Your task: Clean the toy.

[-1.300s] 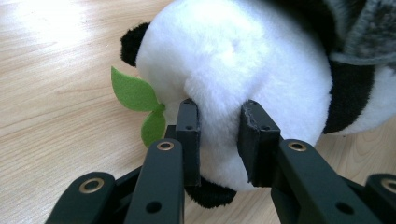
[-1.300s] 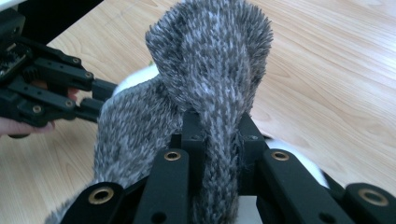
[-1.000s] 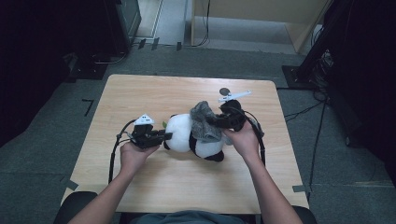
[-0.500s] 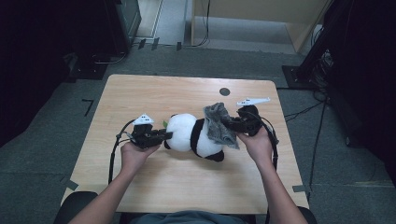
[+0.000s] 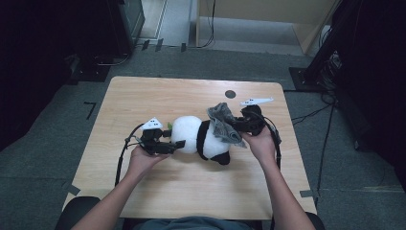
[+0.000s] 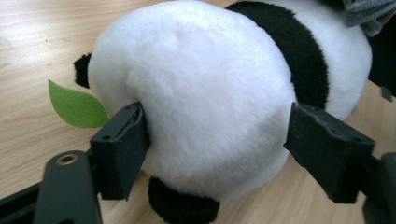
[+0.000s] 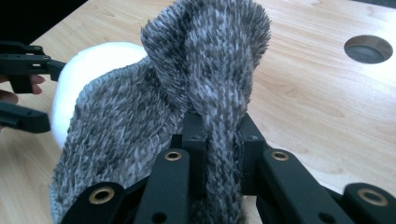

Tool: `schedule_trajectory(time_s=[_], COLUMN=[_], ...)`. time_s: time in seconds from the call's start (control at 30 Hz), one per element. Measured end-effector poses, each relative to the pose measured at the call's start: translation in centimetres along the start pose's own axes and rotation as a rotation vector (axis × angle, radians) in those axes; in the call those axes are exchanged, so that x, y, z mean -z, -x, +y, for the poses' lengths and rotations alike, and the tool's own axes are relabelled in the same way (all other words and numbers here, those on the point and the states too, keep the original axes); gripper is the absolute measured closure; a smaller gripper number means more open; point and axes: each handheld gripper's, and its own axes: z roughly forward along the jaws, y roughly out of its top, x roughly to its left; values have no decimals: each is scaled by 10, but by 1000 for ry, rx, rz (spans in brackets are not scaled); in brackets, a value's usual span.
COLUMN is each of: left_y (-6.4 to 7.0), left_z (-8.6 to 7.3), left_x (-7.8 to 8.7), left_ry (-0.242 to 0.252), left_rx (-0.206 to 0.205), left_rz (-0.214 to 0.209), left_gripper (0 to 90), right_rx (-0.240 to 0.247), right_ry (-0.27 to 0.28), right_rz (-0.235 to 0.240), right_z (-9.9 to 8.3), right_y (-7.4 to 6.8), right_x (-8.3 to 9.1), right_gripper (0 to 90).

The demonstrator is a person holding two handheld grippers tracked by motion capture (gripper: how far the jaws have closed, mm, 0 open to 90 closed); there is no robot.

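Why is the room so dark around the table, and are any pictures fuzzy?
High view: light falls on the table, the sides stay black. Left gripper view: the toy panda looks soft, slightly blurred. Right gripper view: the grey knit cloth is sharp, the table hole behind it slightly soft.

The panda (image 6: 210, 93) is soft, matt plush; the grey cloth (image 7: 205, 84) is fuzzy knit; the desk (image 5: 143, 96) is smooth pale wood.

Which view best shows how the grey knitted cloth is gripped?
The right gripper view: the right claw is shut on a fold of the grey knitted cloth. The high view shows it draped over the panda; the left gripper view, just a corner.
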Motion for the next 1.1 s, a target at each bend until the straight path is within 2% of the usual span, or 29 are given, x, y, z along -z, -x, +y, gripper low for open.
schedule_trajectory(time_s=[0.07,0.17,0.27,0.33,0.5,0.6,0.73,0.93,1.03,1.1], left_y=[3,7,8,9,14,16,18,16,16,17], left_z=[1,3,2,1,2,1,-3,-4,-5,-5], left_x=[-4,-8,-10,-11,-11,-10,-9,-8,-7,-7], left_ry=[-5,-25,-33,-29,-47,-42,-23,-12,-12,-11], left_rx=[-5,-42,-49,-71,-80,-86,-90,-74,-80,-83], left_rz=[34,76,83,97,131,141,151,139,140,143], left_gripper=[187,158,141,143,281,333,352,352,347,345], right_rx=[3,11,15,21,38,38,50,114,96,100], right_ry=[-1,2,1,0,2,13,35,47,57,56], right_rz=[0,0,0,-4,-28,-26,8,71,154,179], right_z=[2,4,6,7,8,11,23,46,58,63], right_y=[1,2,2,2,-3,-7,-16,-47,-60,-68], right_x=[-2,-5,-6,-6,-4,0,4,-2,-12,-20], right_gripper=[795,794,794,794,794,797,798,798,798,797])
